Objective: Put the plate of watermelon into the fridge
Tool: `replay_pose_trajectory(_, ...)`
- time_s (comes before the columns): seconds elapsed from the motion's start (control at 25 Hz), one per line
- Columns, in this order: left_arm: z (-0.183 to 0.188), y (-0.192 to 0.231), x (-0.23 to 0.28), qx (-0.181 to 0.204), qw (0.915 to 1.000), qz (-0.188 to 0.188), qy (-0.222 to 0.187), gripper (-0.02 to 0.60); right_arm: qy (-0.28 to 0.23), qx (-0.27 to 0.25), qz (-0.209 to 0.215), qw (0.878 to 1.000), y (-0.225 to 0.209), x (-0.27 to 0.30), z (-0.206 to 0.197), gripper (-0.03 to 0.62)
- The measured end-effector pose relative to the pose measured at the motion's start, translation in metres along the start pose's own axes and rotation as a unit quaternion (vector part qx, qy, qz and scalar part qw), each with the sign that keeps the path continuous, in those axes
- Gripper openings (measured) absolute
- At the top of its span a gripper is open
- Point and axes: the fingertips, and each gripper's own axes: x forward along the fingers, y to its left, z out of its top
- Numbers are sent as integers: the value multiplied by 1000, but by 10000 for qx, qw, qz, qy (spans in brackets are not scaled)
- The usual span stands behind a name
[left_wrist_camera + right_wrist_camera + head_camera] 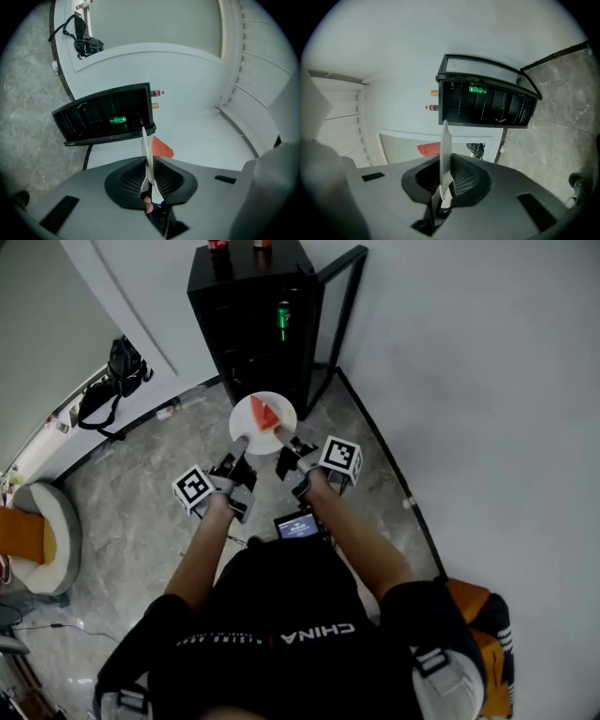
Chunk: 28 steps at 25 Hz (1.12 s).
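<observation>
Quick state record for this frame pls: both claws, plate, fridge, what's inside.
left claw: shut on the plate rim
right claw: shut on the plate rim, opposite side
plate: white, carried between both claws, in front of the fridge, not yet inside
watermelon slice: one red slice, on the plate
fridge: black, on the floor in the corner
door: glass, open
green can: on a shelf inside the fridge

A black bag (117, 381) with loose straps sits by the wall (56, 315) at the left, at the edge of the grey marble floor (141, 512). Nearer, at the far left, stands a round pale seat (47, 521) with an orange cushion (21, 535) at its left side. An orange-and-black bag (483, 615) lies at the lower right. A green can (283, 317) stands upright. Above it are a red-topped thing (217, 245) and an orange-topped thing (262, 244), too small to tell.
</observation>
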Motion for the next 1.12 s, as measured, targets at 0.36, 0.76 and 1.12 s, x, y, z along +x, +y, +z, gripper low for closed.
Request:
replay_pose_trajectory(0.36, 7, 3, -3, -149, 9997, -69, -165, 54, 63, 14, 38, 10000, 0, 6, -3, 39)
replay_pose_trajectory(0.76, 2, 6, -1, -117, 9999, 4, -45, 54, 45, -4, 12, 10000, -4, 4, -1, 40)
replay_pose_trajectory(1.12, 1, 11, -4, -112, 9999, 1, -18, 54, 87, -15, -60, 9999, -9, 3, -3, 40)
